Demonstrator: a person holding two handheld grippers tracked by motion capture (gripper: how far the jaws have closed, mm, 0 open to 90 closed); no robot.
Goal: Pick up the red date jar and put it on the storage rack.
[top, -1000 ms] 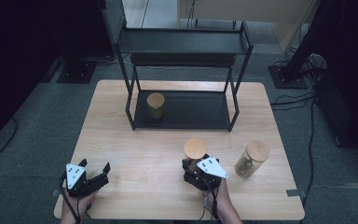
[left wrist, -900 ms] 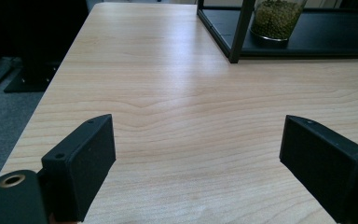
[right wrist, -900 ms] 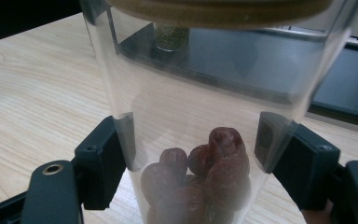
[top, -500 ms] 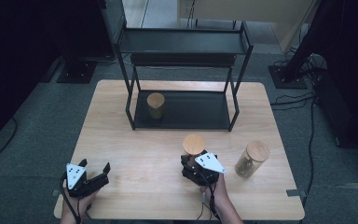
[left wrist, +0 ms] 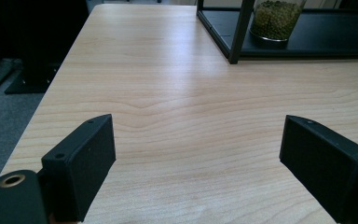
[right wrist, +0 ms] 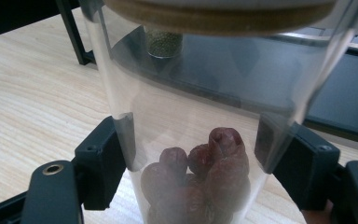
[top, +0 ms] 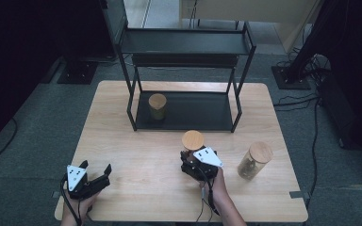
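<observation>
Three glass jars w/ wooden lids are in the scene. Jar 1, the jar of red fruit, sits between the jaws of the right gripper; the right gripper view shows both black pads pressed flat against the glass wall, left and right, so the grip is closed on it. The jar stands upright w/ its lid facing up, approx. centre of the table, just in front of the rack. In the high view the jar body is mostly hidden behind the gripper; whether its base touches the table cannot be told.

Jar 2, the jar of green beans, stands upright on the rack's bottom shelf, left portion. It also appears in the left gripper view at top, past the rack's front post.

Jar 3, the third jar, stands on the table to the right of the held jar, apart from it, contents brownish, not identifiable.

Left gripper: at the near left corner of the table, held in the person's left hand. Jaws stand wide apart, nothing between them; bare tabletop shows in the gap. Pointing roughly toward the rack.

Right hand: wrapped round the right gripper's body, forearm entering from the bottom edge.
</observation>
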